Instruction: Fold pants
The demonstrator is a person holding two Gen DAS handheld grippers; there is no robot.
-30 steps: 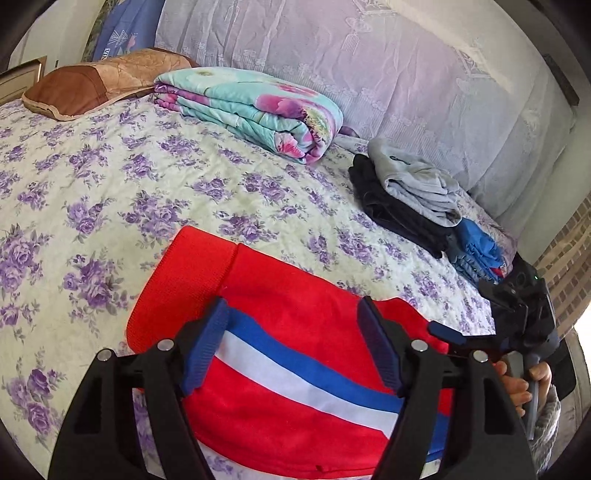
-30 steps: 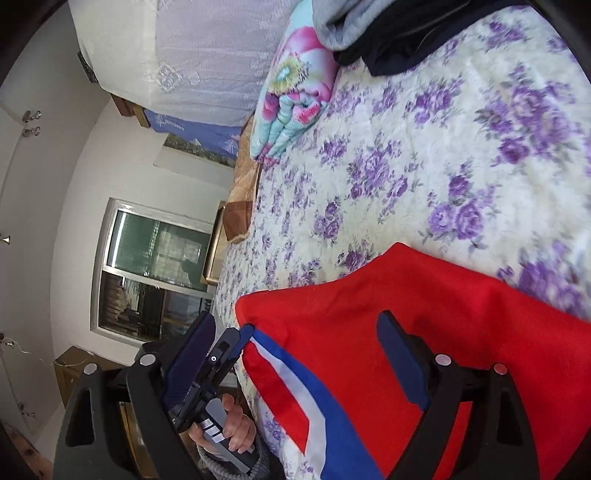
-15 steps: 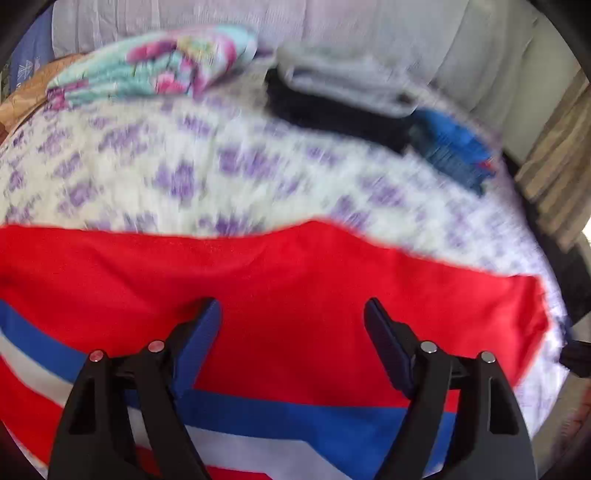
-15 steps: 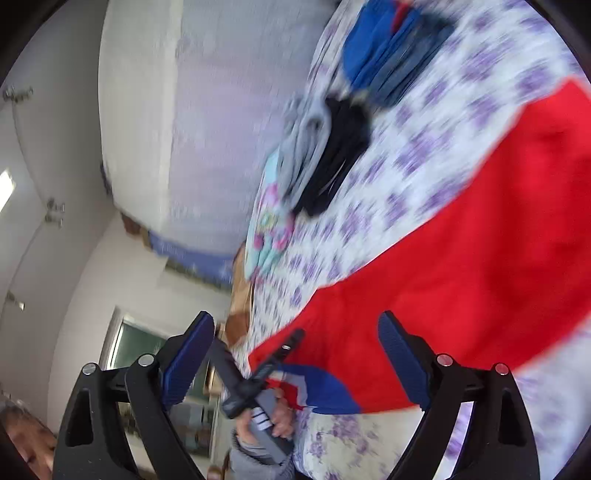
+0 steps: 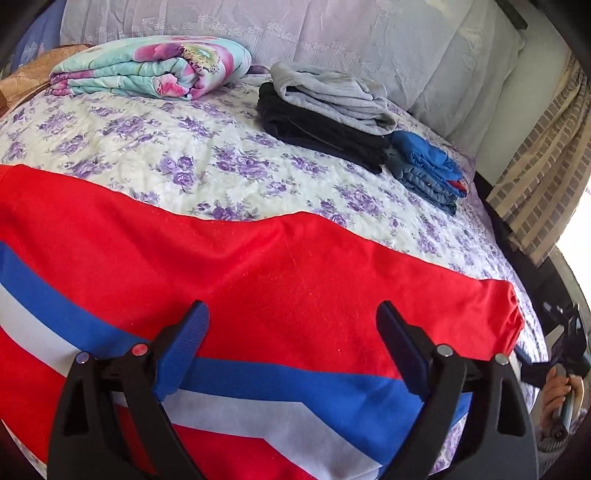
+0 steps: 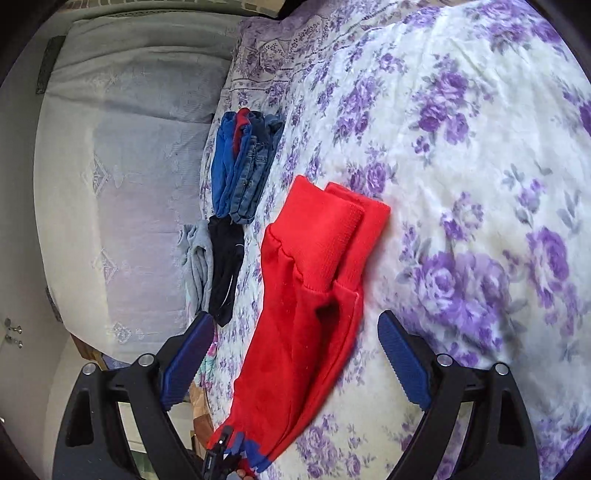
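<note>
While the red fleece pants with a blue and white stripe (image 5: 258,280) lie spread flat across the near part of the bed, their length runs sideways in the left wrist view, with the stripes bending in a chevron close to the camera. At the right end the fabric gathers into ribbed red cuffs (image 6: 332,229), which the right wrist view shows lying one partly over the other, flat on the white bedspread with purple flowers (image 5: 155,147).

Both tools are released. The left hand-held gripper (image 5: 291,339) hangs above the middle of the pants with its blue pads spread wide and nothing between them. The right hand-held gripper (image 6: 295,354) is likewise spread open, just short of the cuffs; whether either tool touches the cloth cannot be told.

Farther back, well apart from the pants, a folded grey garment (image 5: 332,96) rests on a folded black garment (image 5: 317,129), and a stack of folded blue clothes and jeans (image 5: 428,170) sits just beside them. A rolled floral quilt in teal and pink (image 5: 147,66) lies at the far left. A pale lace-covered headboard (image 5: 369,33) closes the far side. Bare bedspread stretches between the pants and those piles, and the bed edge falls away beyond the cuffs at the right.
</note>
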